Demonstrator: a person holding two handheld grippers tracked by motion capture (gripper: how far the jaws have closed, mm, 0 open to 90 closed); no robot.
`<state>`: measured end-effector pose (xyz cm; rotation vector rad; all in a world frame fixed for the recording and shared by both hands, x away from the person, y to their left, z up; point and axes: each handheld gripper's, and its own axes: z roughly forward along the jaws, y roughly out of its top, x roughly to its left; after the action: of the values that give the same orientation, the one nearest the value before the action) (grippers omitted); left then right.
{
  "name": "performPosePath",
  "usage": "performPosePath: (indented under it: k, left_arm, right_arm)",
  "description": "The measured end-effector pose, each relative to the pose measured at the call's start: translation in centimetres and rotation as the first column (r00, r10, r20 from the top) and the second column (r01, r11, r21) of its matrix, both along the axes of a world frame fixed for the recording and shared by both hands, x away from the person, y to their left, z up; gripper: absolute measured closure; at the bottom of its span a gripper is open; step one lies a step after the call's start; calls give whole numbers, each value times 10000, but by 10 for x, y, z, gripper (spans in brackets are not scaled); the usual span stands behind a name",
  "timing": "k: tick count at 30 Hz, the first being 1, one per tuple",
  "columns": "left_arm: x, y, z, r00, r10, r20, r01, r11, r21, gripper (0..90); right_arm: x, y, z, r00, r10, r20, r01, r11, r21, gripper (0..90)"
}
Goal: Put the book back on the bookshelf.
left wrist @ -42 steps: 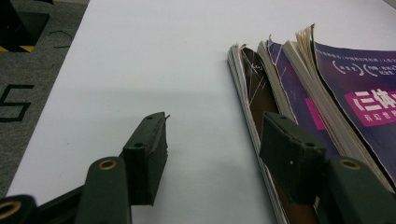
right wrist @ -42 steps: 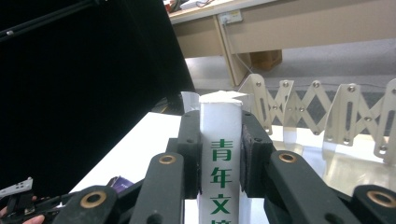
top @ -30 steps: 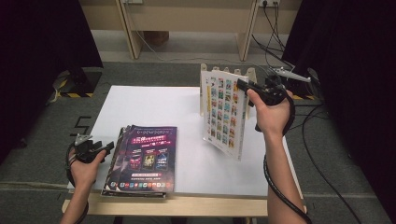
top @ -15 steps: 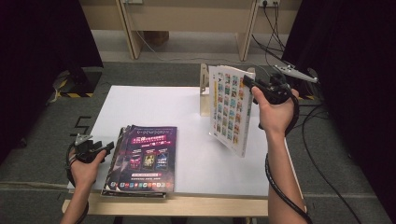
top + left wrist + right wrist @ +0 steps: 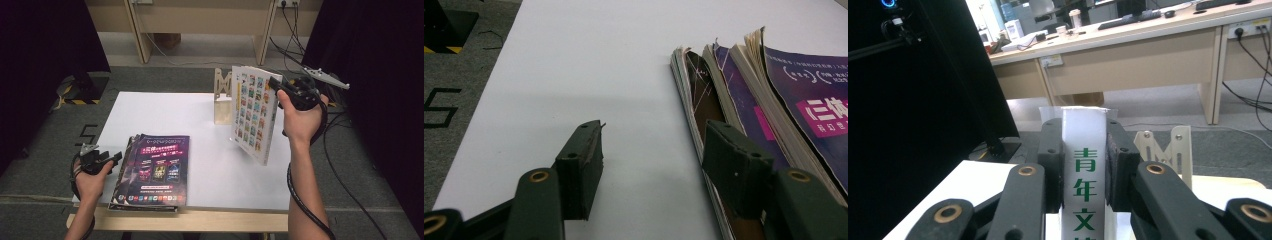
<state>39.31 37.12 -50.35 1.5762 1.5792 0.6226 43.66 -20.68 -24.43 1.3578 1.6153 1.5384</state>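
While the right gripper [image 5: 278, 89] hangs over the far right part of the white table [image 5: 165, 115] in the high view, its jaws are clamped on the upper spine edge of a thick magazine [image 5: 253, 117], which hangs from them clear of the tabletop, its cover of small coloured pictures turned toward the camera; just beyond and to the left of the tool stands a wooden rack [image 5: 222, 100], with the magazine's upper corner in front of it. Well apart from that, at the near left edge, the left gripper [image 5: 112, 159] sits low with its tips pointing at a stack of magazines [image 5: 155, 170] lying flat just ahead of it, a purple cover on top. Seen from the left gripper view, the left gripper [image 5: 651, 150] has its jaws standing wide apart with nothing between the pads; the stack [image 5: 744, 100] lies under and beyond one jaw, its frayed page edges fanned out, and bare table [image 5: 589, 65] lies ahead of the other. Seen from the right gripper view, the right gripper [image 5: 1083, 160] has both pads pressed flat against the magazine's white spine [image 5: 1083, 165] with green characters on it, which stands upright between them, and the rack [image 5: 1168, 150] rises just behind one jaw
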Motion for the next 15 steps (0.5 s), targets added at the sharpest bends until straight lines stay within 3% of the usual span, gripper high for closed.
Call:
performPosePath:
  k: [15]
  left_arm:
    - [0,0,0,10000,16,14,-16,10000,-50,407]
  right_arm:
    - [1,-14,5,9954,-954,109,955,9954,-104,746]
